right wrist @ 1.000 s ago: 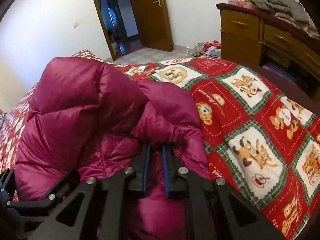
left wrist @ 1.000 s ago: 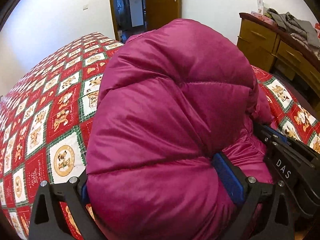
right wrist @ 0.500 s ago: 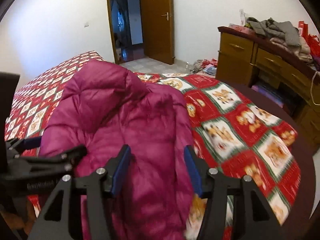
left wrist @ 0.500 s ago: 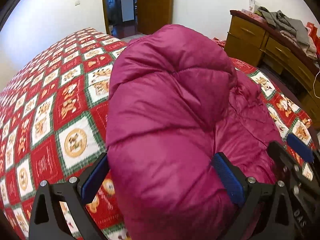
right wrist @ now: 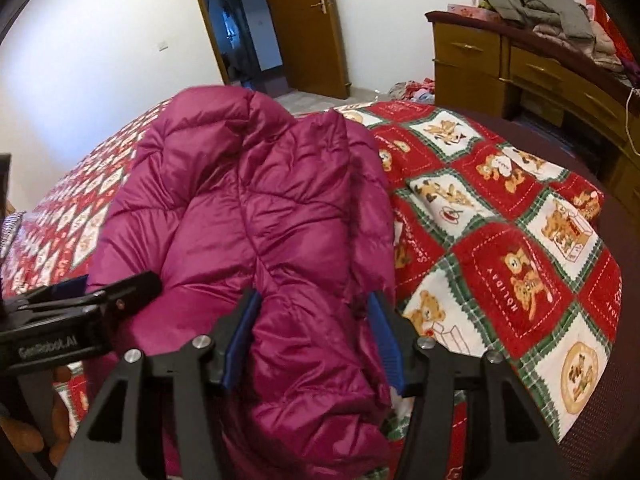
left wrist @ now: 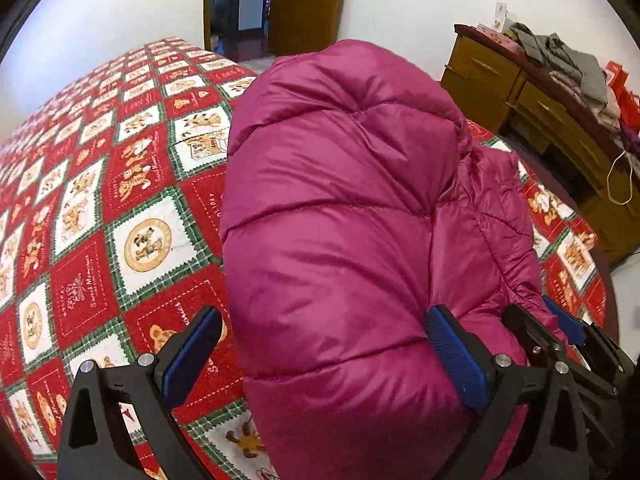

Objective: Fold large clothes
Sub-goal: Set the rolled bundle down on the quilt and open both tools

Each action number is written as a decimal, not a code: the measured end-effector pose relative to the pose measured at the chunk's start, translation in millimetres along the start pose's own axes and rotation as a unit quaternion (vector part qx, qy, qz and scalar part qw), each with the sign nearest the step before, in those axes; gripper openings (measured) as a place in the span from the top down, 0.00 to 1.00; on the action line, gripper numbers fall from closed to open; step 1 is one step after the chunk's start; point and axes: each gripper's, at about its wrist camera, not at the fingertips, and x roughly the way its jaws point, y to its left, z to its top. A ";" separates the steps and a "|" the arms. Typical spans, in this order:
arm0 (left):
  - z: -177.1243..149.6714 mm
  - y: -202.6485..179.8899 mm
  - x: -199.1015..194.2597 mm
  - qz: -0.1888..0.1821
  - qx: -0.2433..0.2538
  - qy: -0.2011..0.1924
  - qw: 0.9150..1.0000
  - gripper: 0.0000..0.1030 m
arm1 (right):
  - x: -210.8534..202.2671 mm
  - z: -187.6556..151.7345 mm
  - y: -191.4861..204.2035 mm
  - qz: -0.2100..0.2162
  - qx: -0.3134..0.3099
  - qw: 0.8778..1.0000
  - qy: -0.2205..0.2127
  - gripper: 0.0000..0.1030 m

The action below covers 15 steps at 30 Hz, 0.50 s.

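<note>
A bulky magenta quilted down jacket (left wrist: 340, 216) is lying folded into a thick bundle on the bed covered with a red, white and green teddy-bear patchwork quilt (left wrist: 132, 200), sitting toward the quilt's right-hand edge and reaching its near edge. The left gripper (left wrist: 324, 356) is straddling the near end of the padded bundle with its jaws spread wide: the right blue-padded finger (left wrist: 456, 360) is touching the fabric, while the left blue pad (left wrist: 192, 356) is standing apart from it over the quilt. The right gripper (right wrist: 316, 340) is also sitting with jaws spread, a fold of the jacket (right wrist: 256, 220) lying between its blue pads (right wrist: 384, 340); whether the pads are pressing the fabric cannot be told. In the right wrist view the left gripper (right wrist: 80, 304) is showing as a black frame at the left edge, just beside the jacket. Beyond the quilt's right edge a yellow-brown wooden dresser (right wrist: 500, 68) is standing against the white wall, with a heap of grey clothes (right wrist: 536, 8) on top. A brown wooden door (right wrist: 312, 24) is standing open at the far wall.
</note>
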 end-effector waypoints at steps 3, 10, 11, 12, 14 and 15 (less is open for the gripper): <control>11.4 -1.5 -5.7 0.015 0.011 -0.020 1.000 0.01 | -11.8 16.9 -9.2 0.008 0.010 1.000 -0.021 0.45; 23.9 -19.7 -0.8 0.062 0.054 -0.052 0.995 0.01 | -20.3 41.8 -19.7 0.005 0.029 0.999 -0.042 0.46; 21.4 -23.4 5.4 0.064 0.058 -0.047 0.995 0.01 | -17.0 39.3 -17.4 0.002 0.023 0.999 -0.034 0.46; 20.7 -23.4 7.6 0.062 0.057 -0.048 0.995 0.01 | -13.2 37.3 -15.9 0.000 0.020 0.999 -0.028 0.46; 16.8 -22.5 8.9 0.065 0.053 -0.054 0.995 0.01 | -5.2 29.3 -13.9 -0.004 0.013 1.000 -0.018 0.46; 15.8 -22.2 8.6 0.065 0.053 -0.055 0.995 0.01 | -0.4 24.1 -12.1 -0.008 0.007 1.000 -0.014 0.46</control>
